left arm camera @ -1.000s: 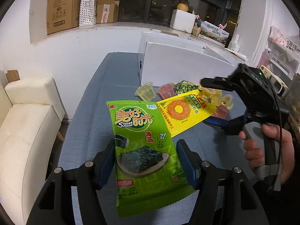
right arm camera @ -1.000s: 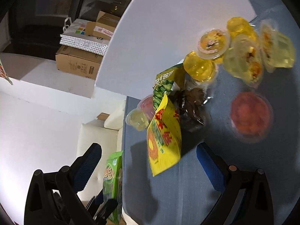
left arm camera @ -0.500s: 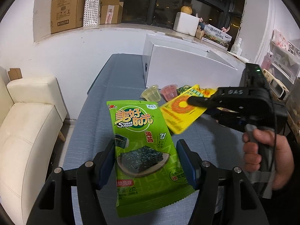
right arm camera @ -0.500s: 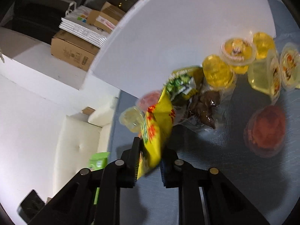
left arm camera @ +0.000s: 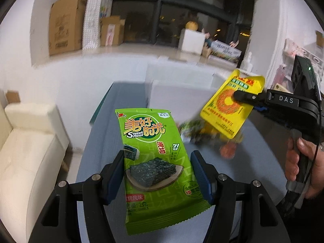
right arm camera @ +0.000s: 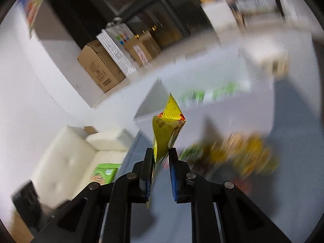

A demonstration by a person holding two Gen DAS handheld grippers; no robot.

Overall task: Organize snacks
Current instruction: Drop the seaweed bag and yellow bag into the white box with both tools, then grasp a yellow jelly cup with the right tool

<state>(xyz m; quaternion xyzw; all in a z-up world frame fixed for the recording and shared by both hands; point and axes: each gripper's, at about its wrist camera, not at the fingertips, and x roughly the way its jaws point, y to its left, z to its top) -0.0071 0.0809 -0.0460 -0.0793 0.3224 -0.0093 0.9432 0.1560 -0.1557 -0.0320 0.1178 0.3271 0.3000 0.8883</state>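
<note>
While pinched in the right tool (right arm camera: 161, 158), yellow packet (left arm camera: 228, 109) juts forward (airborne).

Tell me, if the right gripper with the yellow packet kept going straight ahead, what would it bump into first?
Probably the white box on the table: it sits straight past the right gripper and its yellow packet. The picture is blurred, so depth is uncertain.

In the left wrist view the seaweed packet (left arm camera: 156, 162) fills the lower centre, over the table (left arm camera: 105, 133). The sachet (left arm camera: 230, 105) hangs at right, above the snack pile (left arm camera: 210, 135) (blurred). The box (left arm camera: 178, 95) stands behind, the sofa (left arm camera: 28, 147) at far left.
</note>
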